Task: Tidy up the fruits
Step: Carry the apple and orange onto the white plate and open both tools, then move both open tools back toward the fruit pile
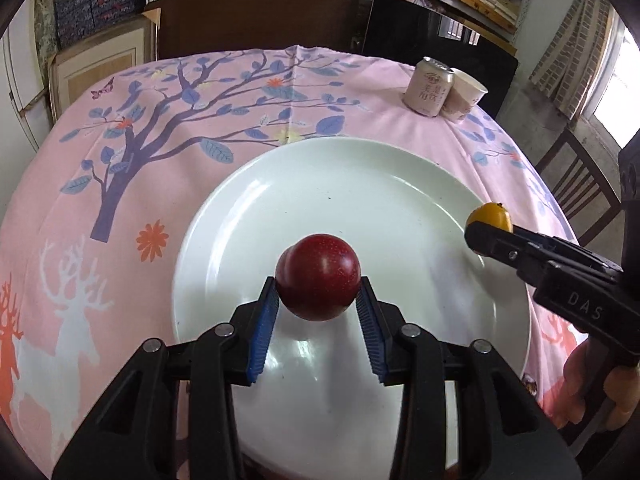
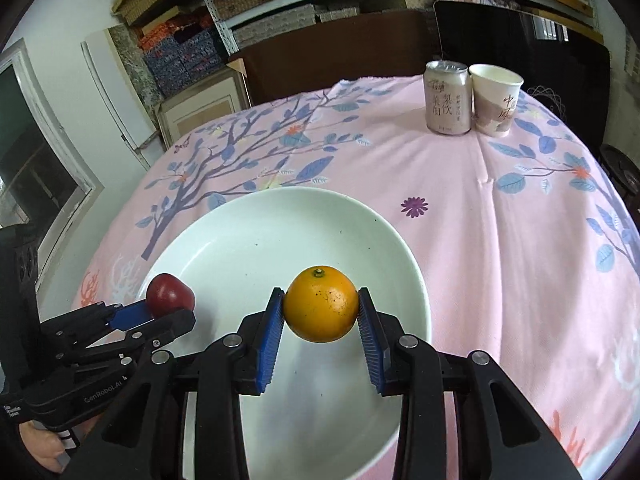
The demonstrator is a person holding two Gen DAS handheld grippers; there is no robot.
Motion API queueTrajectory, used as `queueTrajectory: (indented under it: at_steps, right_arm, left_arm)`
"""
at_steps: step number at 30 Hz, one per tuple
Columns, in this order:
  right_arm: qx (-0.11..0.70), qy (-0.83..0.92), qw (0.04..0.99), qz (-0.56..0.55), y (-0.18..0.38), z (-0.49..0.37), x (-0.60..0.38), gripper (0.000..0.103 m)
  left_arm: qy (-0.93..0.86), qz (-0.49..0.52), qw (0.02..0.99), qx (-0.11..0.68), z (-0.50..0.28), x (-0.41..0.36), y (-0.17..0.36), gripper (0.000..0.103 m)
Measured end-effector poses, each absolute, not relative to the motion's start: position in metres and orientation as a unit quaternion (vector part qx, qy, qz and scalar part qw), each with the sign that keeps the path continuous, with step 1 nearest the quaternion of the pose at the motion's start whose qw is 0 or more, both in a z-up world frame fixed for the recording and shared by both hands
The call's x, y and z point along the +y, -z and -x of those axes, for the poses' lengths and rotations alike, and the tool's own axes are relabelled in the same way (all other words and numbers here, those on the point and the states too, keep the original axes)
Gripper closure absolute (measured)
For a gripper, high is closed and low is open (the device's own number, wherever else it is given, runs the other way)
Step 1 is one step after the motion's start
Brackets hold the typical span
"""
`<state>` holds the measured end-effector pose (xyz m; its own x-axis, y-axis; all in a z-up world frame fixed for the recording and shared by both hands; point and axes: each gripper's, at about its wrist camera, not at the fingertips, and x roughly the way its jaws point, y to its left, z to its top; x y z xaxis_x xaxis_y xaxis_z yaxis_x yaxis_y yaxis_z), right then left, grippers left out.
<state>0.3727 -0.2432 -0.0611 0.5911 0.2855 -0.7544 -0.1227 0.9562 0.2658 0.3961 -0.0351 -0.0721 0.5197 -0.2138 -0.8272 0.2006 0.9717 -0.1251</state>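
Left tool: clamped on dark red fruit, blue pads pressing both sides, above white plate.
Right tool: clamped on orange, stem end up, above same plate.
Plate: bare; near edge hidden behind tool bodies.
Counter: pink tree-print cloth; far side cut off by fisheye rim.
Far corner: drink can touching paper cup; can lettering hard to read.
Hidden: orange mostly covered by right tool in left wrist view.
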Motion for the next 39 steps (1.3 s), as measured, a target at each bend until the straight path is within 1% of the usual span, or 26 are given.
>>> queueTrajectory:
  at_steps: [5, 6, 7, 8, 9, 10, 13, 18, 20, 22, 24, 25, 31, 35, 39]
  right_arm:
    - [0.466, -0.106, 0.876, -0.066, 0.074, -0.393, -0.225, 0.066]
    - [0.469, -0.103, 0.875, -0.057, 0.074, -0.395, -0.222, 0.066]
    - [0.474, -0.099, 0.874, -0.045, 0.075, -0.397, -0.219, 0.064]
    - [0.474, -0.096, 0.875, -0.038, 0.074, -0.397, -0.218, 0.058]
    - [0.468, -0.09, 0.878, -0.037, 0.071, -0.397, -0.219, 0.054]
    - [0.457, -0.082, 0.885, -0.037, 0.065, -0.392, -0.223, 0.051]
    - [0.436, -0.076, 0.895, -0.052, 0.049, -0.374, -0.237, 0.051]
    - [0.406, -0.071, 0.909, -0.067, 0.031, -0.318, -0.26, 0.049]
    - [0.393, -0.073, 0.914, -0.063, 0.028, -0.289, -0.264, 0.046]
    - [0.379, -0.078, 0.92, -0.058, 0.026, -0.258, -0.267, 0.045]
    - [0.364, -0.079, 0.927, -0.051, 0.028, -0.228, -0.271, 0.04]
    - [0.358, -0.075, 0.929, -0.05, 0.03, -0.21, -0.274, 0.037]
    - [0.35, -0.08, 0.929, -0.084, 0.052, -0.14, -0.29, 0.036]
    - [0.348, -0.079, 0.93, -0.085, 0.069, -0.109, -0.294, 0.036]
    - [0.334, -0.05, 0.938, -0.079, 0.078, -0.1, -0.301, 0.035]
  left_arm:
    - [0.106, 0.002, 0.865, 0.491, -0.411, -0.039, 0.082, 0.063]
    - [0.104, 0.004, 0.863, 0.494, -0.412, -0.037, 0.083, 0.056]
    - [0.1, 0.006, 0.864, 0.493, -0.412, -0.036, 0.082, 0.047]
    - [0.094, 0.009, 0.866, 0.491, -0.412, -0.034, 0.081, 0.042]
    - [0.091, 0.013, 0.869, 0.487, -0.409, -0.031, 0.077, 0.035]
    - [0.091, 0.021, 0.872, 0.48, -0.405, -0.028, 0.072, 0.035]
    - [0.09, 0.033, 0.884, 0.458, -0.385, -0.019, 0.051, 0.029]
    - [0.111, 0.029, 0.897, 0.427, -0.33, -0.014, 0.027, 0.026]
    - [0.122, 0.017, 0.901, 0.416, -0.3, -0.014, 0.021, 0.025]
    - [0.122, 0.004, 0.907, 0.403, -0.269, -0.011, 0.018, 0.018]
    - [0.122, -0.01, 0.912, 0.391, -0.236, -0.005, 0.019, 0.018]
    - [0.121, -0.017, 0.913, 0.388, -0.224, -0.004, 0.021, 0.017]
    - [0.114, -0.055, 0.91, 0.395, -0.159, 0.003, 0.05, 0.017]
    - [0.101, -0.058, 0.906, 0.407, -0.147, 0.005, 0.072, 0.017]
    - [0.079, -0.051, 0.908, 0.407, -0.15, 0.011, 0.083, 0.017]
